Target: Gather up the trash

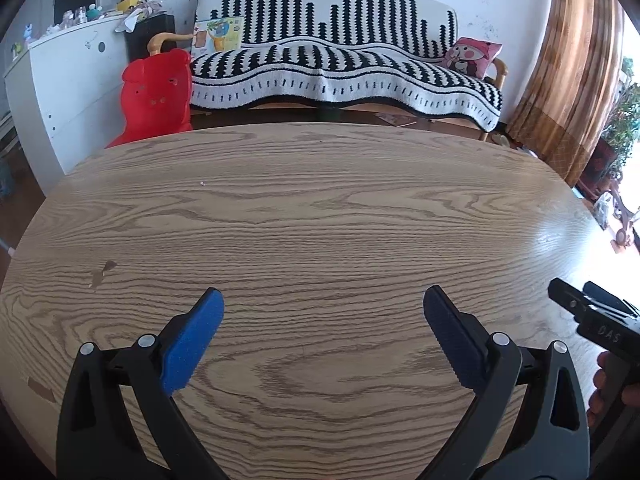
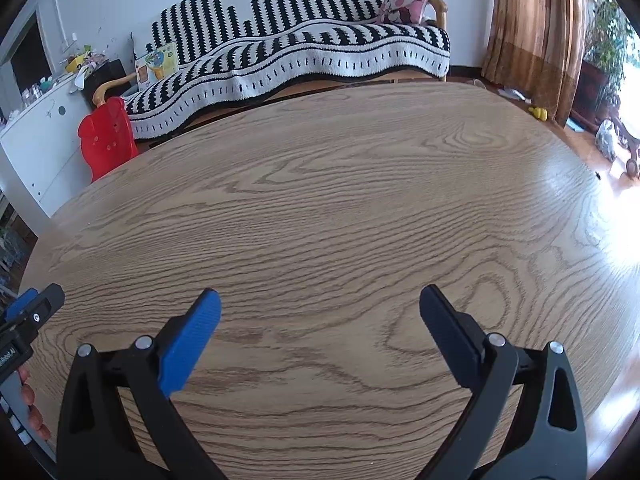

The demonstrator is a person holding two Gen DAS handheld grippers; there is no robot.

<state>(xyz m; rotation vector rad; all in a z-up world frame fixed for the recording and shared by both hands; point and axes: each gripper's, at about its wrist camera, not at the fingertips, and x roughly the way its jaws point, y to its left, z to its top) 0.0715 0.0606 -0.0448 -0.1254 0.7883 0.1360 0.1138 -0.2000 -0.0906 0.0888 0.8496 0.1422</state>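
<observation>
My left gripper (image 1: 323, 304) is open and empty, its blue pads spread wide just above the wooden table (image 1: 320, 208). My right gripper (image 2: 320, 304) is open and empty too, over the same table (image 2: 340, 200). Part of the right gripper's body shows at the right edge of the left wrist view (image 1: 596, 320). Part of the left gripper shows at the left edge of the right wrist view (image 2: 28, 316). I see no trash on the table, only a tiny white speck (image 1: 203, 183) and small chips in the veneer (image 1: 102, 272).
Beyond the table's far edge stands a sofa with a black-and-white striped cover (image 1: 344, 64), a pink cushion (image 1: 472, 56) and a picture book (image 1: 218, 36). A red plastic child's chair (image 1: 156, 96) and a white cabinet (image 1: 68, 92) stand at the left. Brown curtains (image 1: 568, 60) hang at the right.
</observation>
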